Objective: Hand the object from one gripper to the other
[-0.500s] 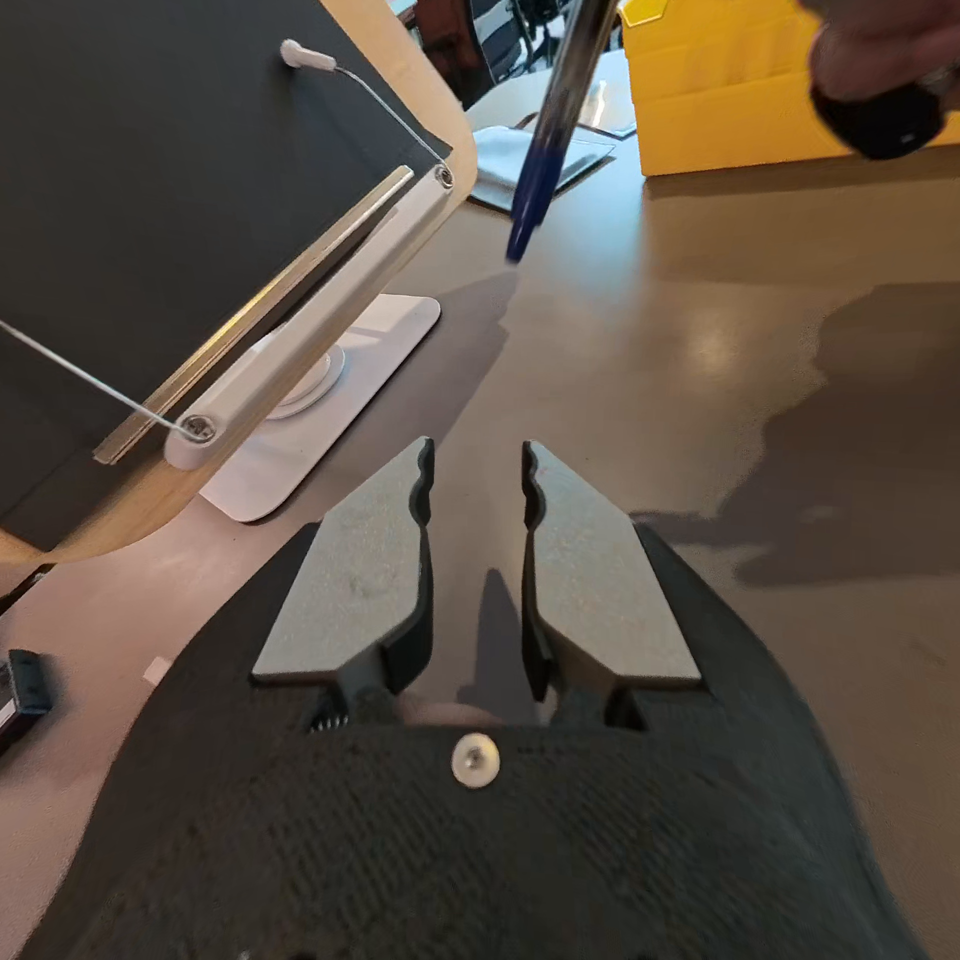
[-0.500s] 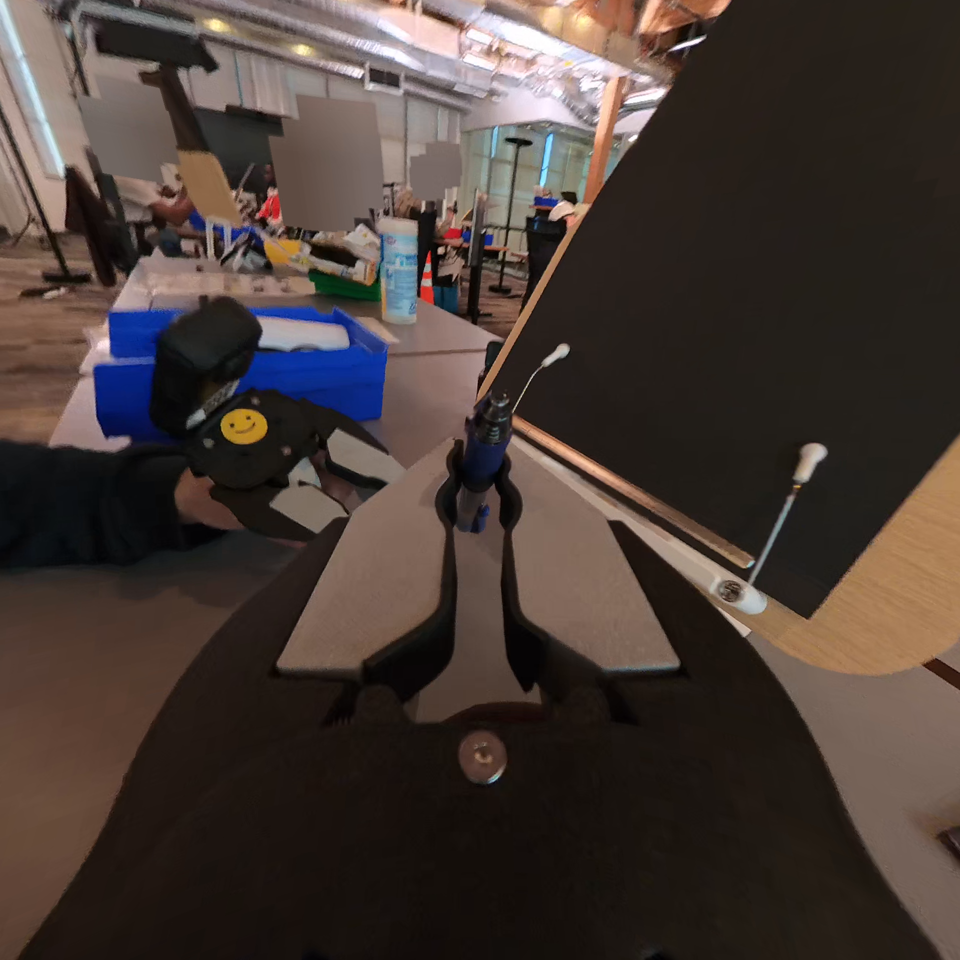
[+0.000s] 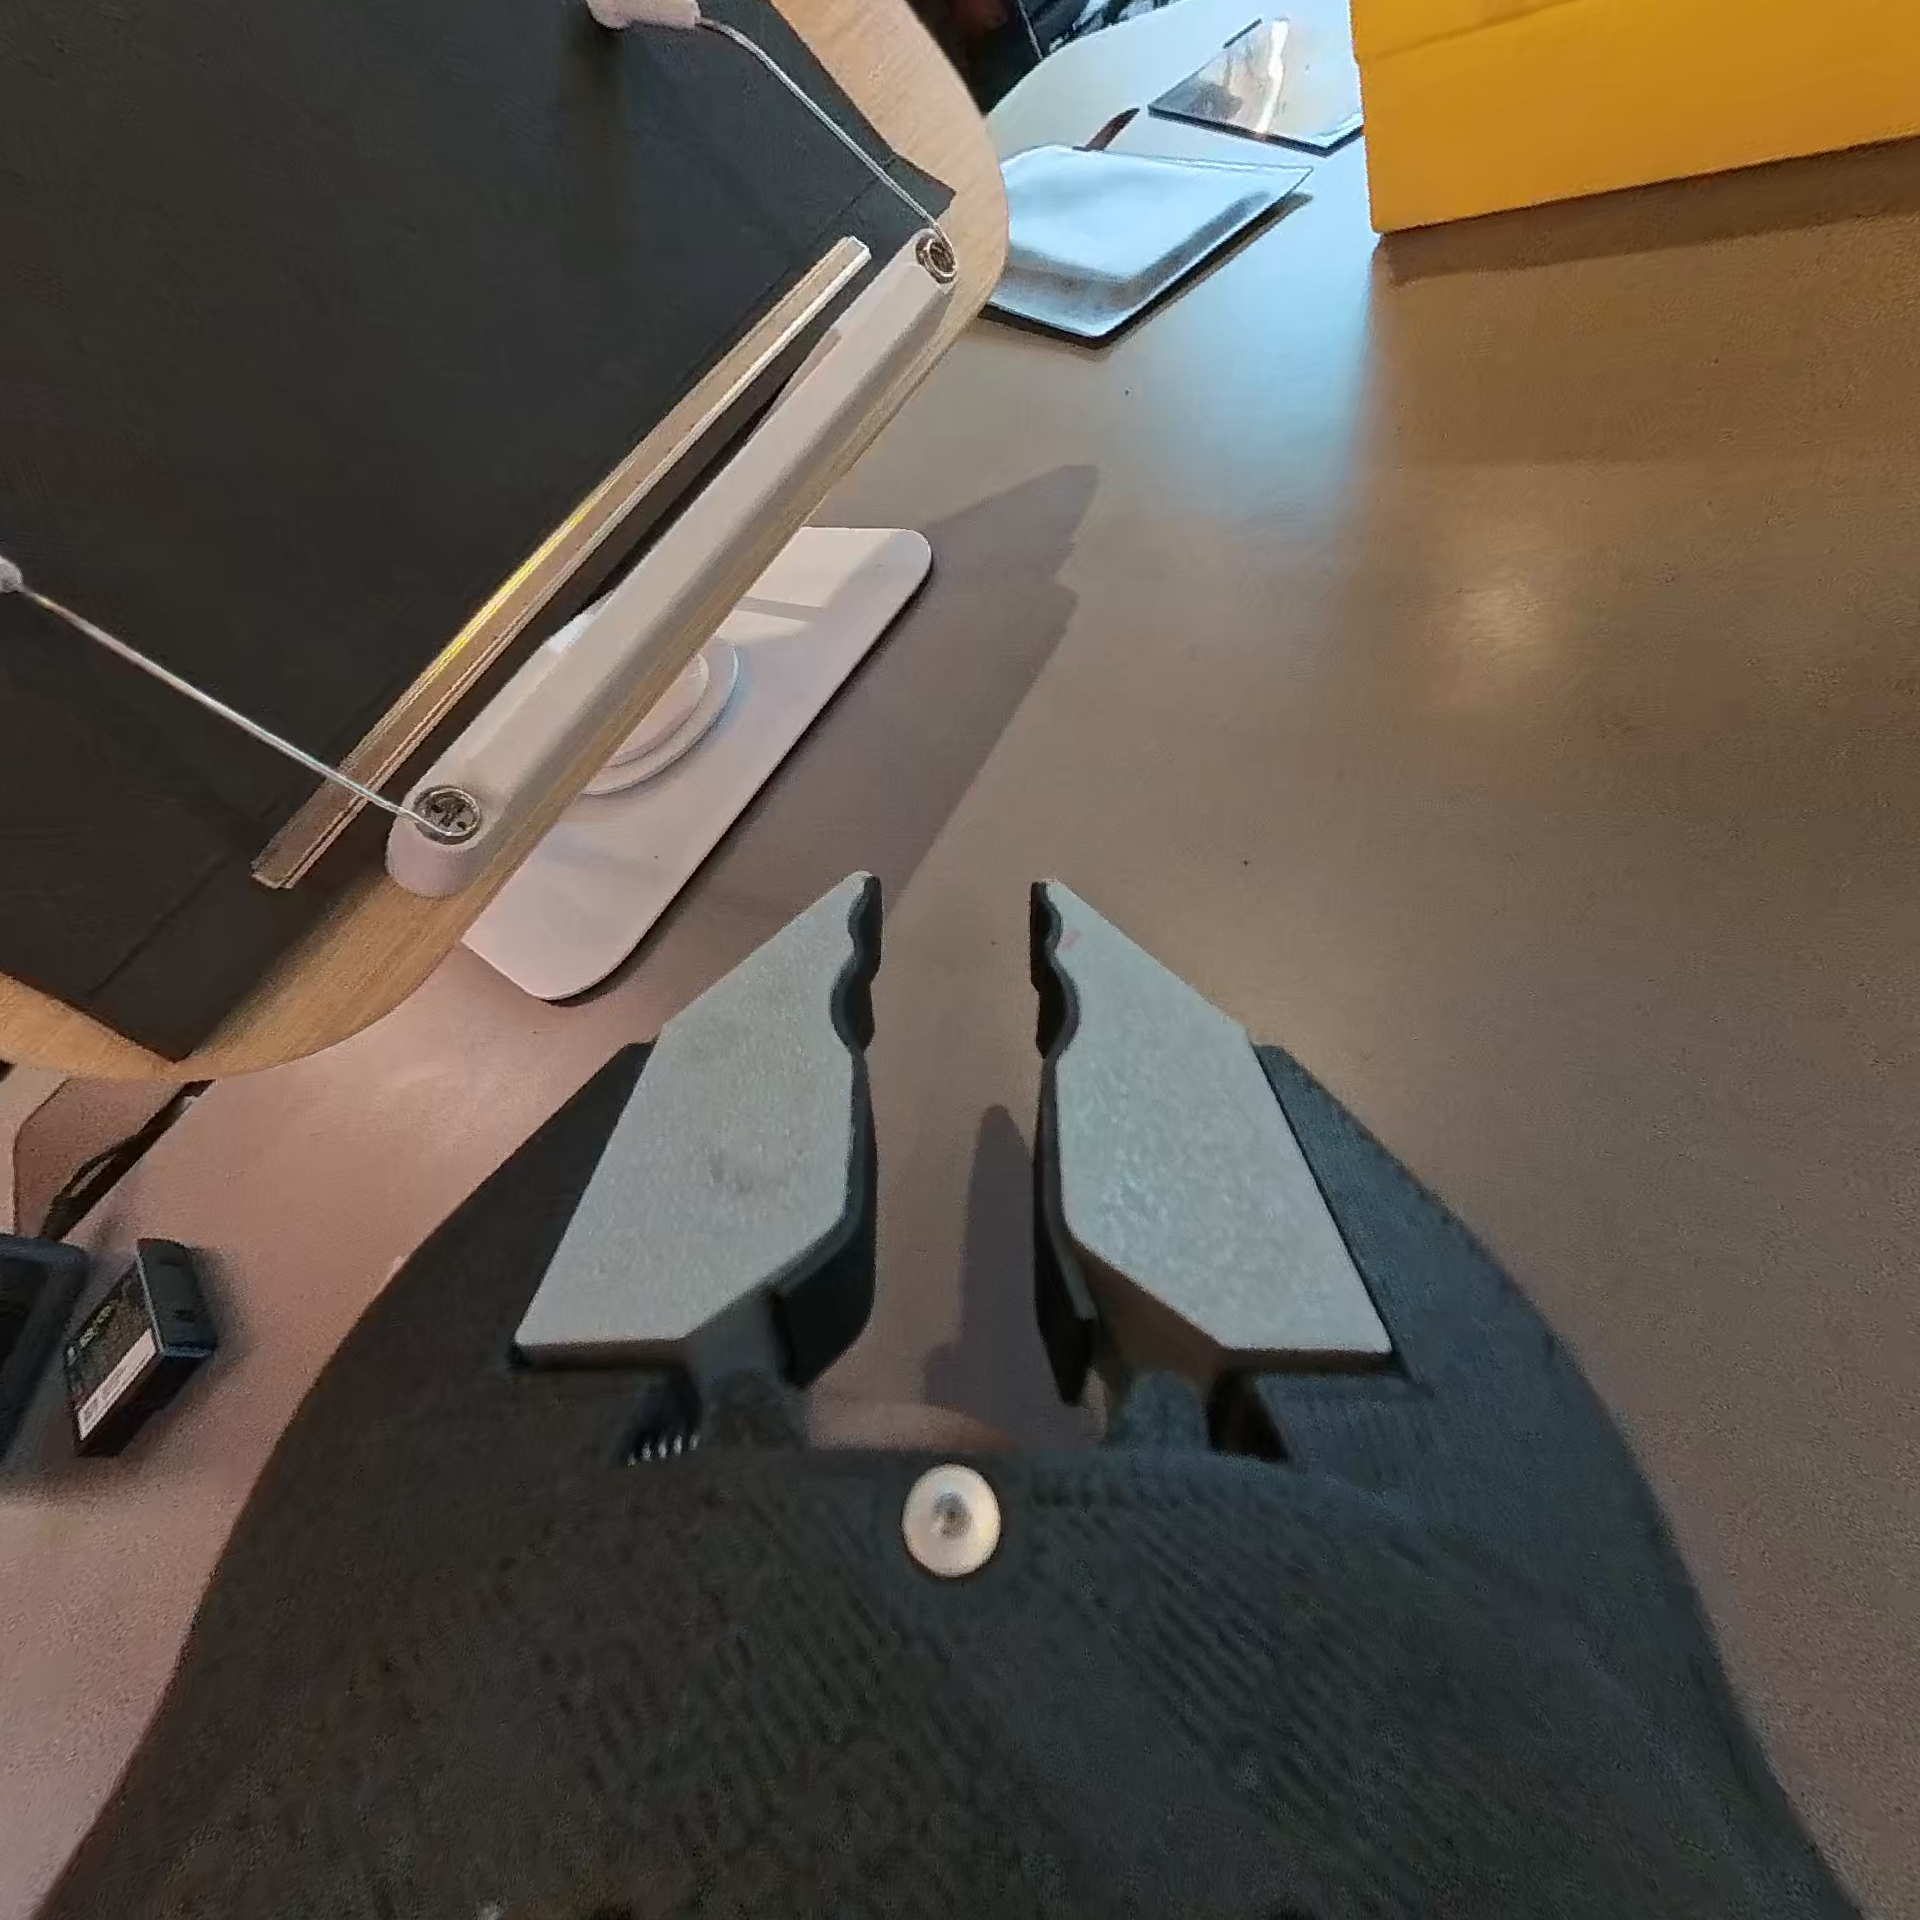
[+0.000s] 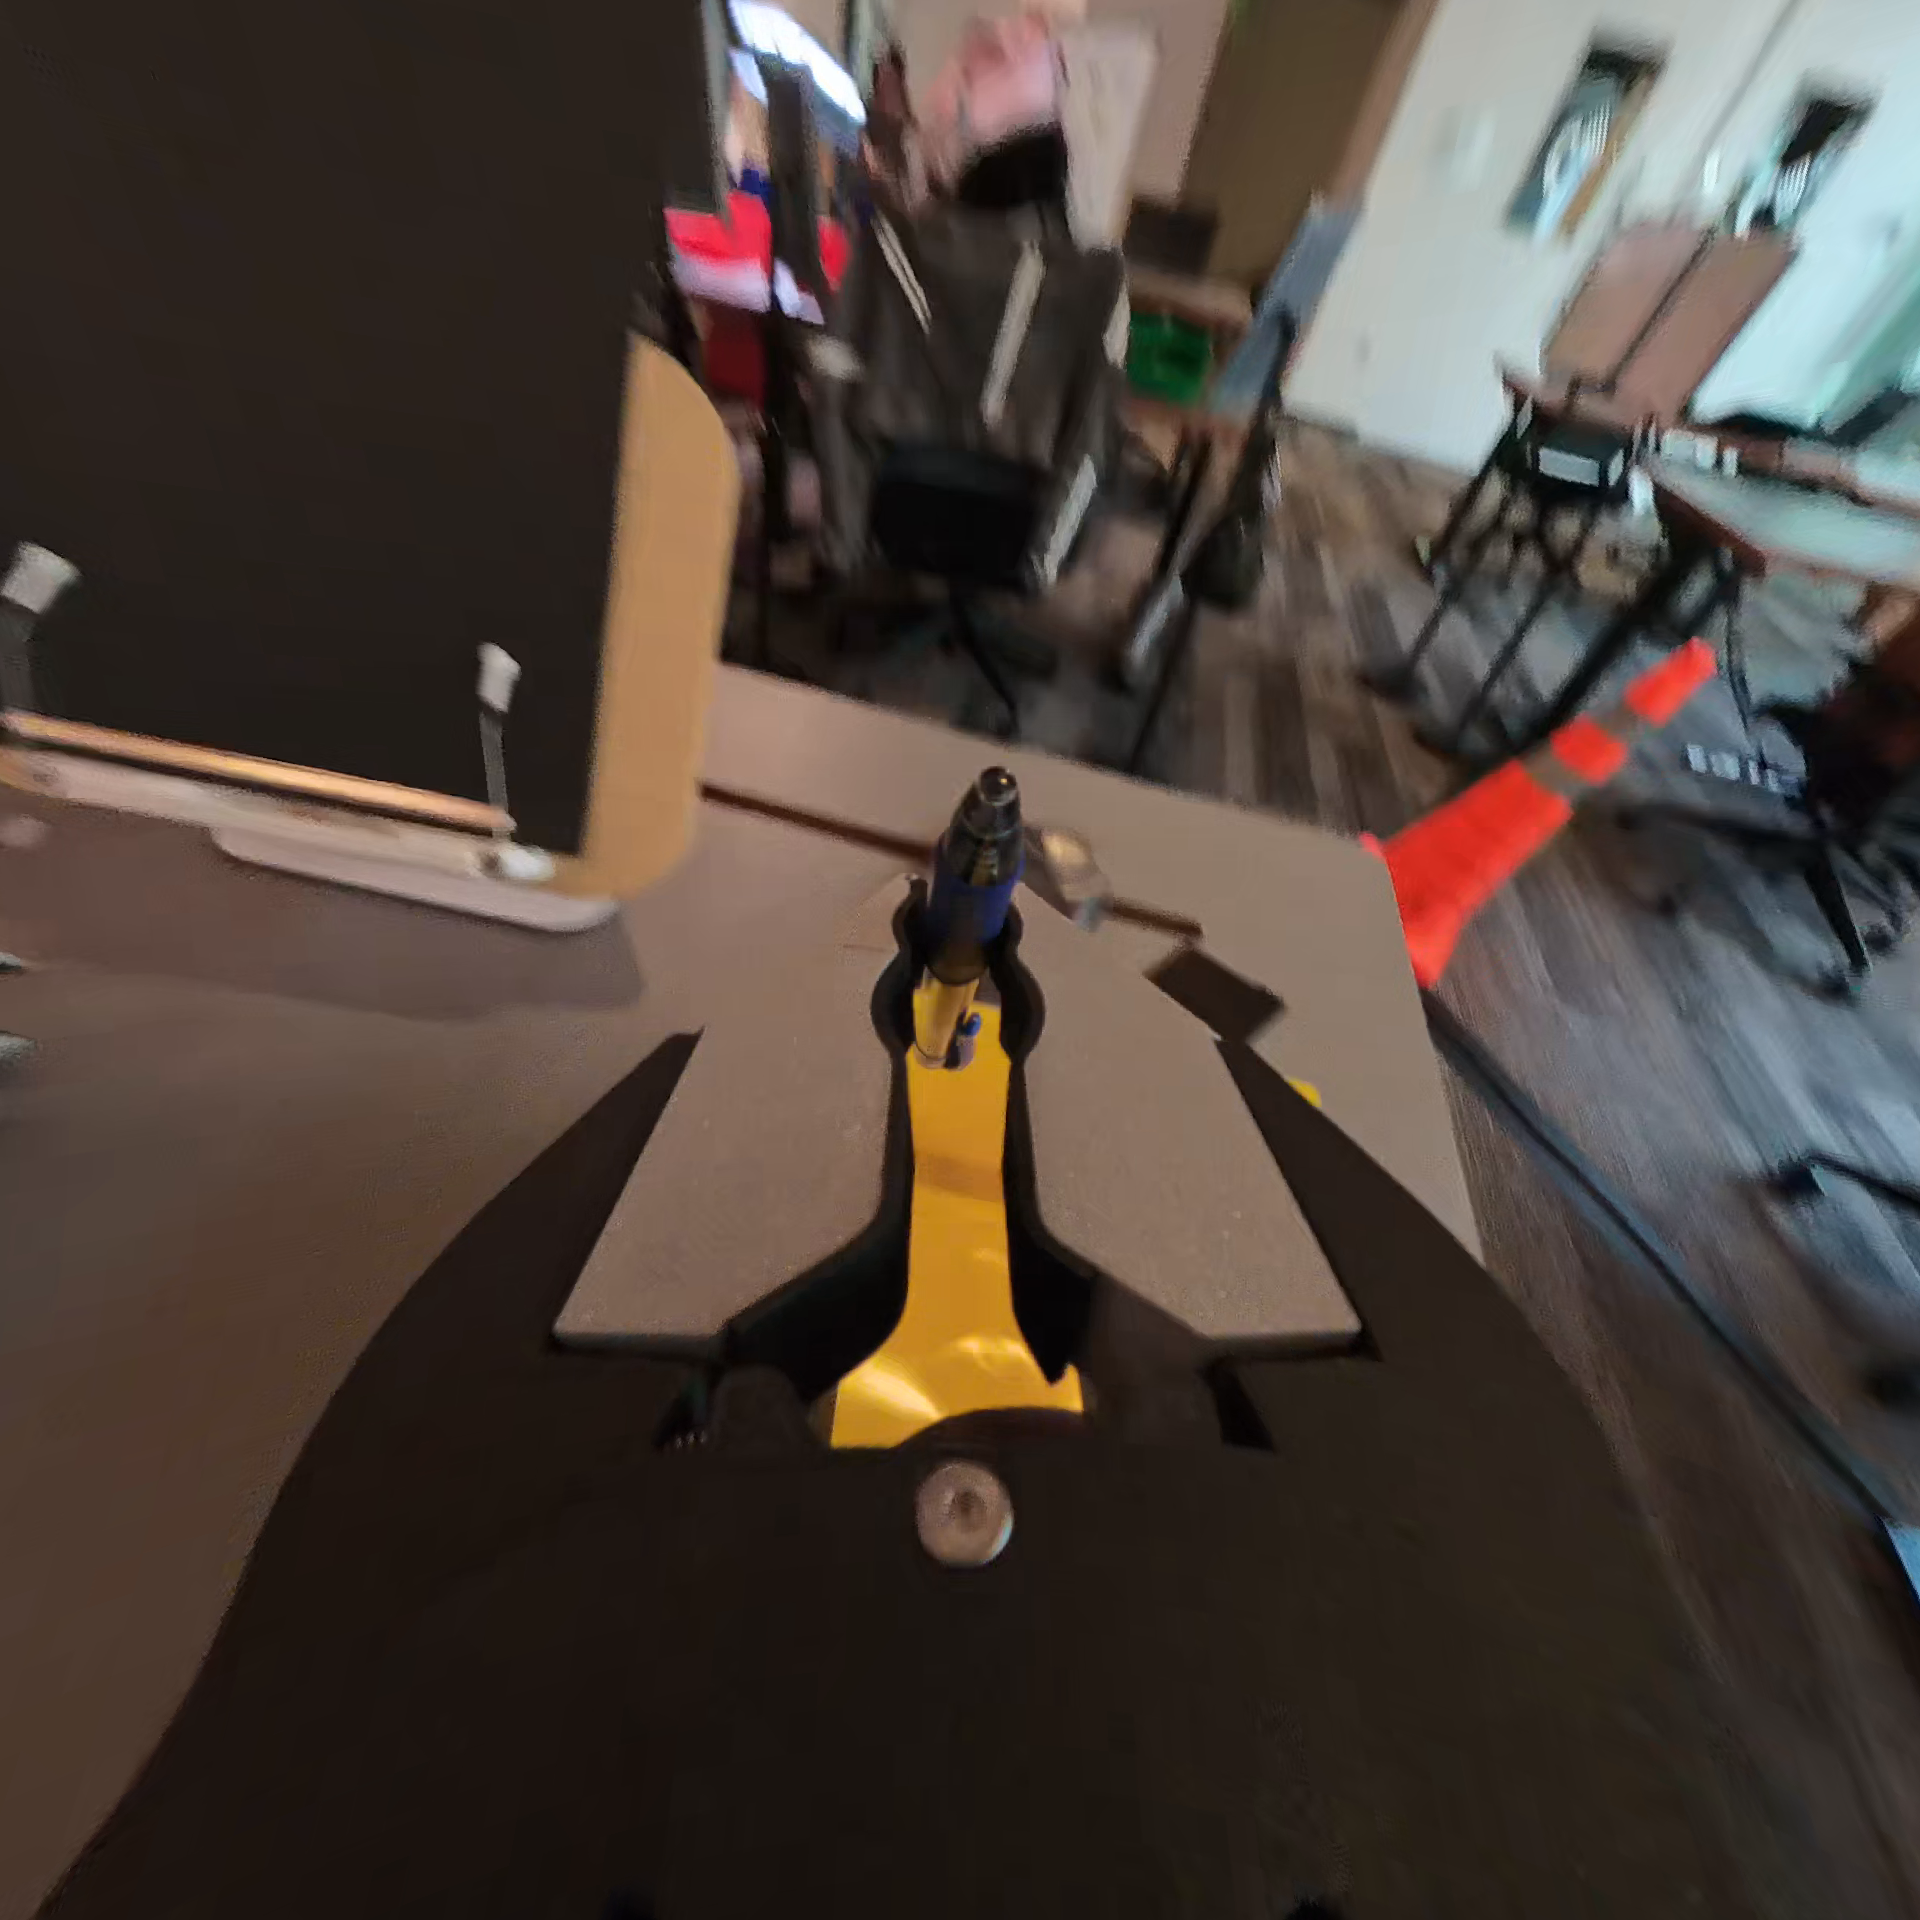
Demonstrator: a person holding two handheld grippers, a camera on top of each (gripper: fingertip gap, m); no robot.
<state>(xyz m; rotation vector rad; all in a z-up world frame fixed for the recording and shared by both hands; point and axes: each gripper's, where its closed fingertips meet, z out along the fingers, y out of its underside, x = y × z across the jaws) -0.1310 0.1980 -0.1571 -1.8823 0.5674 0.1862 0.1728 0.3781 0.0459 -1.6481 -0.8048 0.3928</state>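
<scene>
A blue pen (image 4: 975,883) with a dark tip stands upright between the fingertips of my right gripper (image 4: 961,951), which is shut on it. The pen's lower part shows through the gap between the fingers. My left gripper (image 3: 956,935) is open and empty, low over the brown table (image 3: 1455,727). The pen and the right gripper do not show in the left wrist view. The left gripper does not show in the right wrist view, which is blurred by motion.
A tilted black board on a white stand (image 3: 707,727) is at the left. A yellow box (image 3: 1621,104) and grey pads (image 3: 1132,229) lie at the far right. Small black devices (image 3: 135,1340) lie at the left edge. The table edge (image 4: 1455,1039), an orange cone (image 4: 1517,821) and chairs lie beyond. Some 40 cm of space lies between my two pairs of fingers.
The right gripper has swung away with the pen and now faces the table's far edge. The pen and the hand have left the left wrist view. The left gripper stays open.
</scene>
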